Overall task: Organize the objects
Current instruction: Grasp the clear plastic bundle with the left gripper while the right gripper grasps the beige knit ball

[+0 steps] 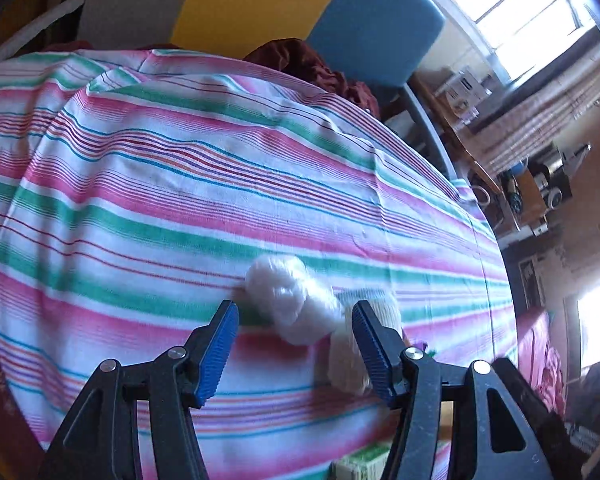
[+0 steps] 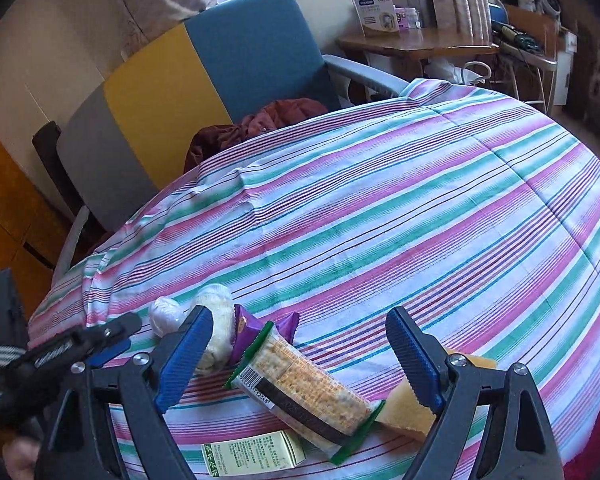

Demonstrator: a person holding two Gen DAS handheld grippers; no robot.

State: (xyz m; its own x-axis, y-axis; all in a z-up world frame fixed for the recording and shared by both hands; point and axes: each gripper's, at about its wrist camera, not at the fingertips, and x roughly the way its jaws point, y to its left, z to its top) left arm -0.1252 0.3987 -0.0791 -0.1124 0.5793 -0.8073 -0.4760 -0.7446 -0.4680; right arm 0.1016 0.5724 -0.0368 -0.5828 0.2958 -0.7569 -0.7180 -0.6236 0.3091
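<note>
- Nearest the right gripper [image 2: 300, 354], whose jaws stand wide and hold nothing, lies a cracker packet [image 2: 304, 388]. It sits between a green-and-white box [image 2: 252, 453] and a yellow sponge [image 2: 410, 408].
- The left gripper [image 1: 296, 340], its jaws also wide and empty, hovers over a white wrapped bundle [image 1: 288, 300]; a cream roll [image 1: 352, 360] lies just beside it.
- Behind the packet pokes a purple wrapper [image 2: 244, 334].
- Judged step: both hands are lining up for a first pick. Next, each must lower and close squarely on one item.
- No container shows; everything rests loose on the striped cloth [image 2: 420, 208].
- Beyond stands a blue-and-yellow chair [image 2: 220, 68].
</note>
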